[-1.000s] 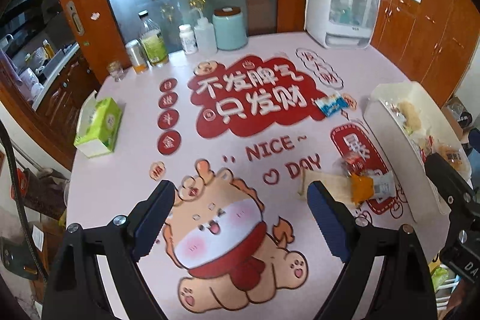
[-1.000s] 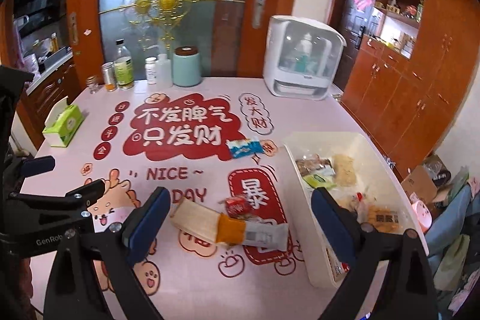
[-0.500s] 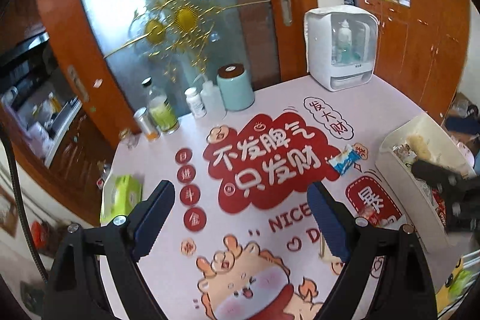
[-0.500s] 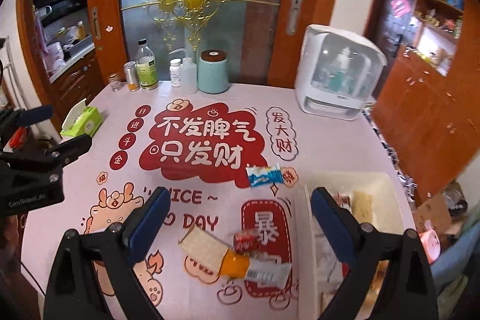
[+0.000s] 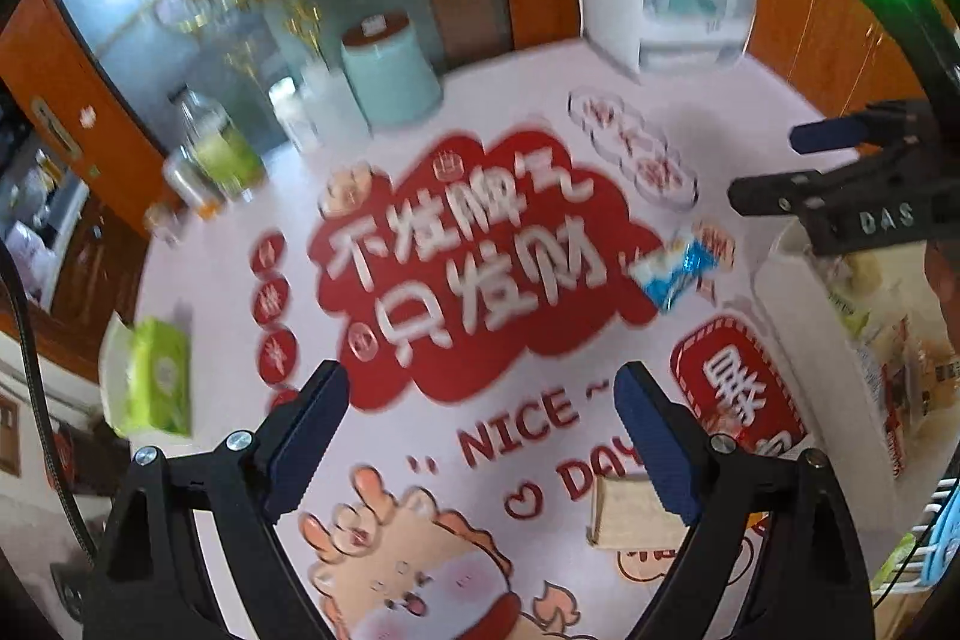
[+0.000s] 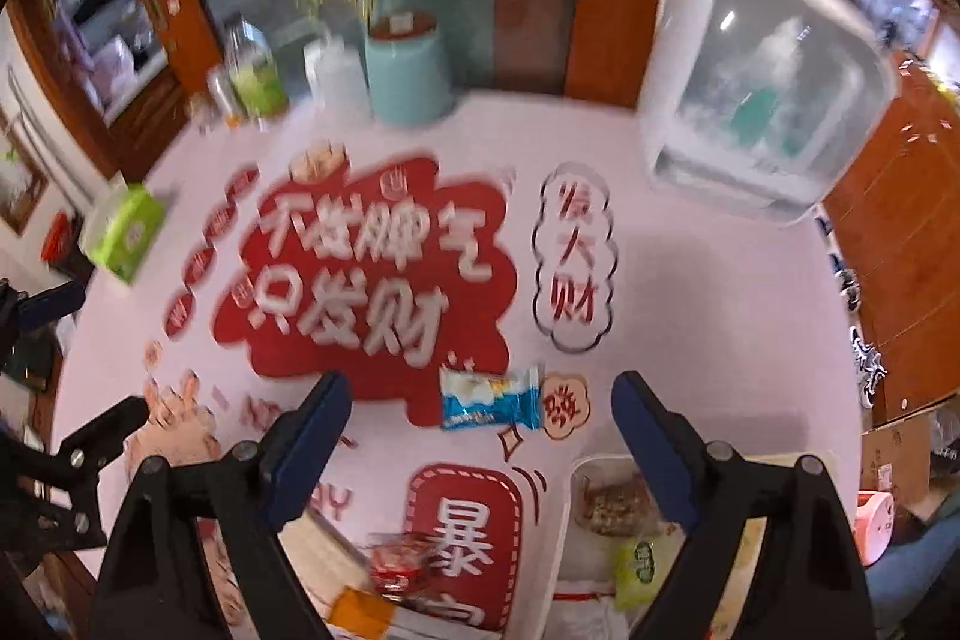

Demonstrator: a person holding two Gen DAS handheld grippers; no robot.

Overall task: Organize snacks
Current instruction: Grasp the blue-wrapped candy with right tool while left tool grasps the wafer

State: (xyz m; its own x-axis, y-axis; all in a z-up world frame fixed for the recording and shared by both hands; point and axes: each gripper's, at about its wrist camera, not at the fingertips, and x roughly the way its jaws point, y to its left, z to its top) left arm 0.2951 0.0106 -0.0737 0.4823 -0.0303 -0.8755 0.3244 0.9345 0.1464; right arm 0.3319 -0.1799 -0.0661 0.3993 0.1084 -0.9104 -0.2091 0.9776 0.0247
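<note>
Both claws hang wide open and empty above the worktop. The right claw frames a blue and white snack packet, which lies flat just beside the white bin of snacks. The left claw hovers further from the bin, near a tan packet.

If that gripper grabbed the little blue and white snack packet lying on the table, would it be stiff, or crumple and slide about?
The blue and white packet looks like thin glossy film with crimped ends, so it would probably crumple rather than stay stiff. It lies flat and small on the table, likely light. Its shiny wrapper might slip between the open right gripper fingers.
</note>
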